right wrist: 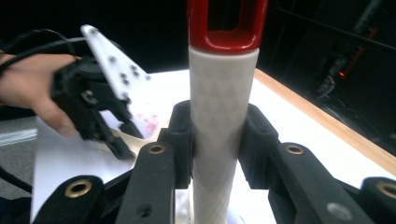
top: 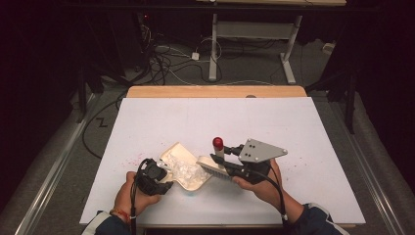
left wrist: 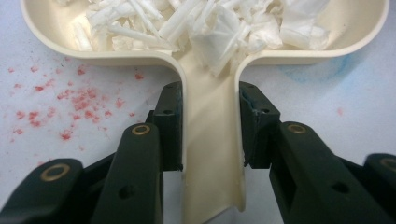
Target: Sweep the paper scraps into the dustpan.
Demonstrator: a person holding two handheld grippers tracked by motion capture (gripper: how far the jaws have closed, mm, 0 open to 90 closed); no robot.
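The table (top: 147, 127) in front of me has a white top with a wooden strip at its far edge. There are small red stains (left wrist: 70, 100) on the white surface near my left side. Behind the table the room is dark, with cables (top: 166, 61) on the grey floor and the legs of another table (top: 254, 44).

My left gripper (top: 164, 182) is clamped on the handle of a cream dustpan (left wrist: 212, 140); both jaws press on the sides of the handle. The dustpan lies flat on the table, near the front edge, and it is full of white paper scraps (left wrist: 196, 23).

My right gripper (top: 218, 159) is clamped on the white handle of a brush (right wrist: 222, 116) with a red end. The bristles rest over the right rim of the dustpan, touching the scraps.
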